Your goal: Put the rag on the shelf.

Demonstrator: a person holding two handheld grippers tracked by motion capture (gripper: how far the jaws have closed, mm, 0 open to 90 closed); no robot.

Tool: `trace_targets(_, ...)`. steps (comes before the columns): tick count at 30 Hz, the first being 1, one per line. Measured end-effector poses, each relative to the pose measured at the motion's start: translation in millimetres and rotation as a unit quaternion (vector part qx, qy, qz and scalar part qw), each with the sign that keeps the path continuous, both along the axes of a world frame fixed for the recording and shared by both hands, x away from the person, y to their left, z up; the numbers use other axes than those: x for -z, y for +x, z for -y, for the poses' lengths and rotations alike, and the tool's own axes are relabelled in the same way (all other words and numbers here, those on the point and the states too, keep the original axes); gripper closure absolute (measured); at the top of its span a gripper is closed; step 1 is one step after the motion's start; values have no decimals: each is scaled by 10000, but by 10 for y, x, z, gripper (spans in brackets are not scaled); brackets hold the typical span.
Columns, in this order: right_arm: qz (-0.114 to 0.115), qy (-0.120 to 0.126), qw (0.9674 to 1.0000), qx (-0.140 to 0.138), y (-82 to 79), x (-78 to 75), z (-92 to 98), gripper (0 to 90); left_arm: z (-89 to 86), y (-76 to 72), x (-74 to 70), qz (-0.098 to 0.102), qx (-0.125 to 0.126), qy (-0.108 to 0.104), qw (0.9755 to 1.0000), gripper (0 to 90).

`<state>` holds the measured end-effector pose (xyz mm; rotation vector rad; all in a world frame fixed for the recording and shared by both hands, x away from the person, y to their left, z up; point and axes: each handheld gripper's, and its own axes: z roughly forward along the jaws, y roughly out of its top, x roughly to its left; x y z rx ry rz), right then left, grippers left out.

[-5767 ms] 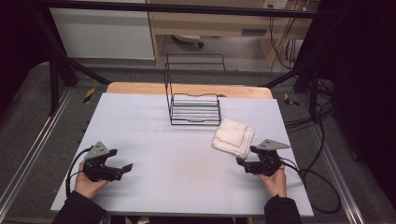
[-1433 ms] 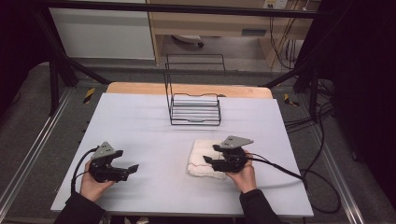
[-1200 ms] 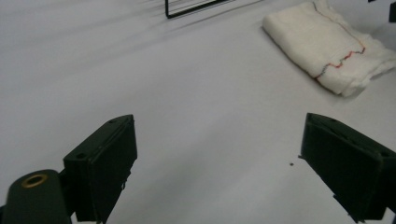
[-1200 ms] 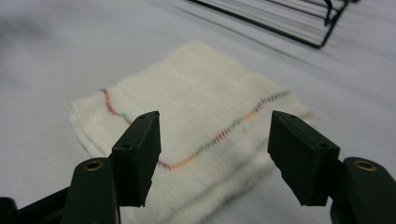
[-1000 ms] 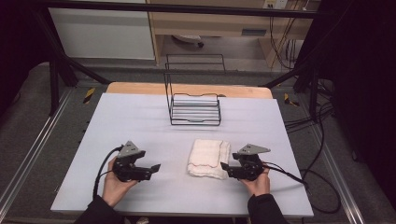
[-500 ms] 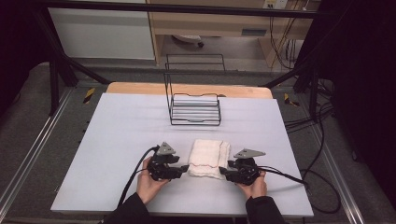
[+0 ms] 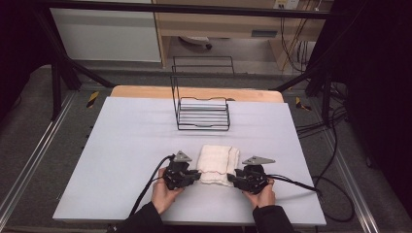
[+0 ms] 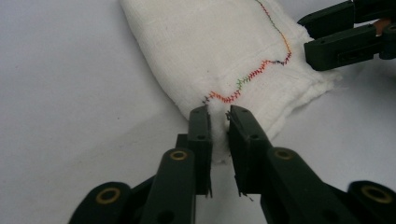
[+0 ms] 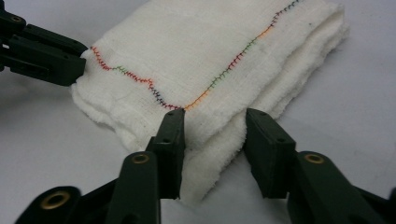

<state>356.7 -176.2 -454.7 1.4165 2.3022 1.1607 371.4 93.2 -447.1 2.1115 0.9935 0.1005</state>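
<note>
A folded white cloth (image 7: 218, 164) with a zigzag line of coloured stitching lies at the table's near middle. My left gripper (image 7: 197, 175) is at its near left corner. In the left gripper view the jaws have just been closing, and my left gripper (image 8: 218, 121) now pinches a thin fold of the cloth (image 8: 224, 51). My right gripper (image 7: 231, 178) is at the near right corner. Its jaws have also been closing. In the right gripper view my right gripper (image 9: 212, 126) straddles the corner of the cloth (image 9: 210, 56) without visibly squeezing it.
A black wire rack (image 7: 203, 114) stands behind the cloth, toward the table's far edge. The pale table top (image 7: 121, 160) stretches wide to the left. Black cables trail from both grippers, and more hang off the right side (image 7: 330, 145).
The left hand has slid right to the cloth's near left corner and its jaws have shut on it. The right gripper stayed at the near right corner.
</note>
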Motion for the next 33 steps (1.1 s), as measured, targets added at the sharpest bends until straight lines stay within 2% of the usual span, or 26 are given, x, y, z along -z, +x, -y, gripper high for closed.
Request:
trace_targets(1,-50,41,10000,-22,1,-1,-2,670,2,-8,-2,16,-12,1,10000,831)
trace_targets(2,-138,192,9997,-89,3,2,-10,751,4,-16,-5,54,-27,21,10000,847)
trace_targets(5,-158,227,9995,-131,13,-7,-10,780,-10,-46,-26,85,-28,14,10000,860)
trace_targets(7,-160,231,9995,-173,15,-11,-8,785,-31,-73,-41,97,-2,11,10000,862)
trace_targets(10,-204,368,9985,-361,7,-29,-4,792,-73,-145,-56,78,41,46,10000,862)
trace_targets(12,-255,432,9979,-403,-6,-41,-5,791,-107,-198,-63,5,52,-32,10000,862)
trace_targets(15,-297,385,9973,-555,-46,-51,12,784,-129,-268,-82,-22,84,-120,9999,857)
trace_targets(19,-272,282,9974,-599,-51,-31,9,762,-104,-307,-66,70,104,-29,9999,839)
trace_targets(22,-69,258,9976,-638,-49,-50,28,650,-130,-304,-77,168,168,37,9997,756)
trace_targets(26,271,259,9972,-648,-35,-104,75,488,-180,-268,-169,431,193,121,9988,614)
trace_targets(27,271,259,9972,-648,-35,-104,75,488,-196,-246,-191,470,182,149,9986,614)
trace_targets(28,399,205,9972,-599,-24,-120,88,412,-216,-221,-209,490,160,149,9986,539)
trace_targets(30,531,101,9962,-680,-5,-122,104,336,-258,-156,-236,482,109,112,9987,484)
trace_targets(32,558,57,9961,-682,3,-118,104,305,-287,-96,-258,489,73,111,9987,460)
trace_targets(33,574,8,9961,-669,19,-108,105,244,-300,-46,-274,483,72,136,9987,400)
